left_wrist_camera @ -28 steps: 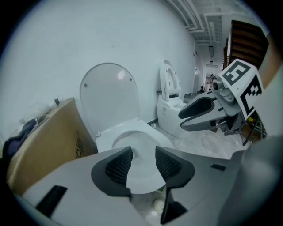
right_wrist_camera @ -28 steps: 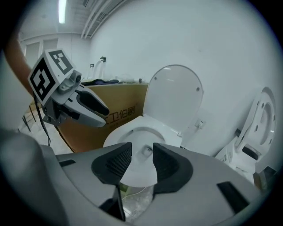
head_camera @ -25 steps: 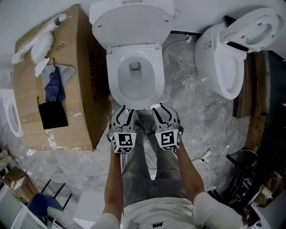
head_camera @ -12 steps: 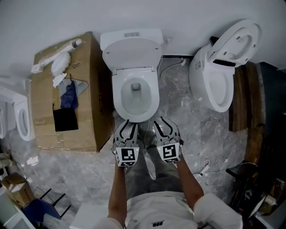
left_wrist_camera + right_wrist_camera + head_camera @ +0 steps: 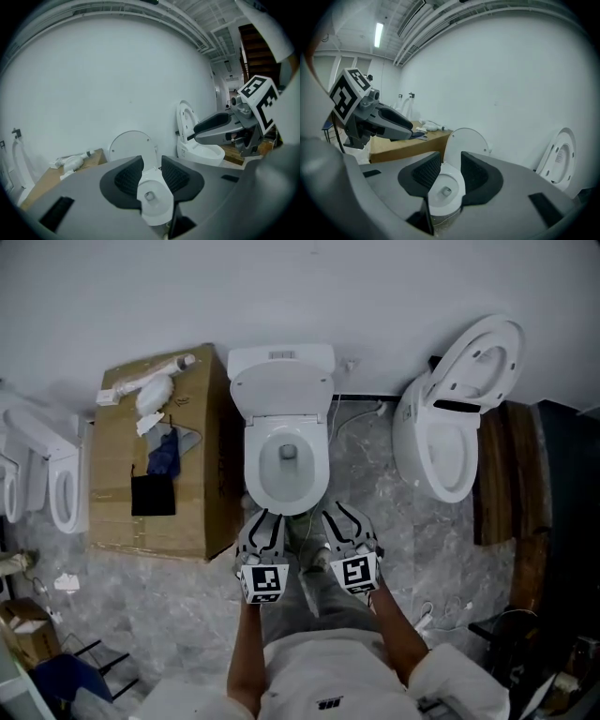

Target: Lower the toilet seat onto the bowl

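A white toilet stands against the wall, with its seat (image 5: 259,463) lying flat on the bowl (image 5: 288,504) and its lid (image 5: 281,390) upright against the tank. My left gripper (image 5: 265,524) and right gripper (image 5: 339,518) hover side by side in front of the bowl's near rim, apart from it and touching nothing. Both have just been closing, with nothing between the jaws. In the left gripper view the left gripper (image 5: 152,165) shows only a narrow gap between its pads. The right gripper (image 5: 451,161) looks the same in its own view.
A large cardboard box (image 5: 192,493) with rags and a white tube on top stands left of the toilet. A second toilet (image 5: 448,442) with its seat up stands to the right, beside wooden boards (image 5: 495,474). More white fixtures (image 5: 58,486) line the far left. Cables lie on the marble floor.
Both grippers have risen and drawn back from the bowl's front rim, so the toilet looks smaller and farther. Their jaws have narrowed. The seat stays down.
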Demonstrator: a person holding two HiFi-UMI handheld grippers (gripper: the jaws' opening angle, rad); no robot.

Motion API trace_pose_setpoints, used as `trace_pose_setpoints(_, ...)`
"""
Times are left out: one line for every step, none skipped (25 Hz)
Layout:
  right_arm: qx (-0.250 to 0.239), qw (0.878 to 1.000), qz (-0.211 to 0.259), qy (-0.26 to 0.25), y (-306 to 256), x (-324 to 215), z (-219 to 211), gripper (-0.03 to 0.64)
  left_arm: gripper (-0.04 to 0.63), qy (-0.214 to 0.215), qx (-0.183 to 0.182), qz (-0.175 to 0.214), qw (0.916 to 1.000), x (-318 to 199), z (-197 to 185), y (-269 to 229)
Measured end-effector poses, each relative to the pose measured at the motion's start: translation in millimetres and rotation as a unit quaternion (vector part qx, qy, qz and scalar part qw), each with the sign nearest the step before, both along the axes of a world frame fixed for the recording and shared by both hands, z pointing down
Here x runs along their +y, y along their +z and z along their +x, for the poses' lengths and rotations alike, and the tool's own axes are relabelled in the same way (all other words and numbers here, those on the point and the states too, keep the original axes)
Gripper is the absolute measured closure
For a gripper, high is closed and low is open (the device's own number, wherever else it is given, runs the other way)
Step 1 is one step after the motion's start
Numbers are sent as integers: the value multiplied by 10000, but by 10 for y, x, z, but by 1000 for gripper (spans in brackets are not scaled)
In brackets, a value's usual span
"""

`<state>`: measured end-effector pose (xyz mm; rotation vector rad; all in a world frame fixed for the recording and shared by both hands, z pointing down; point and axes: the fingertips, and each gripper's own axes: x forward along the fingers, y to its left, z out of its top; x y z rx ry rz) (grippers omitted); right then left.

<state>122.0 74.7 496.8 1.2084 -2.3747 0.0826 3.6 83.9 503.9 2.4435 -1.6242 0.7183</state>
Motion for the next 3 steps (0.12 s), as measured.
trace_pose_setpoints(-15,10000,39,-41,-58,25,6,483,454,-13,-6,23,10000,36,10,-61)
trace_pose_setpoints(-22,10000,55,-59,-119,51,19,485,456,-26,-9,43,10000,76,22,-115)
trace_pose_setpoints(-29,10000,60,-67,-181,77,33,485,456,-38,-12,62,10000,116,35,-168)
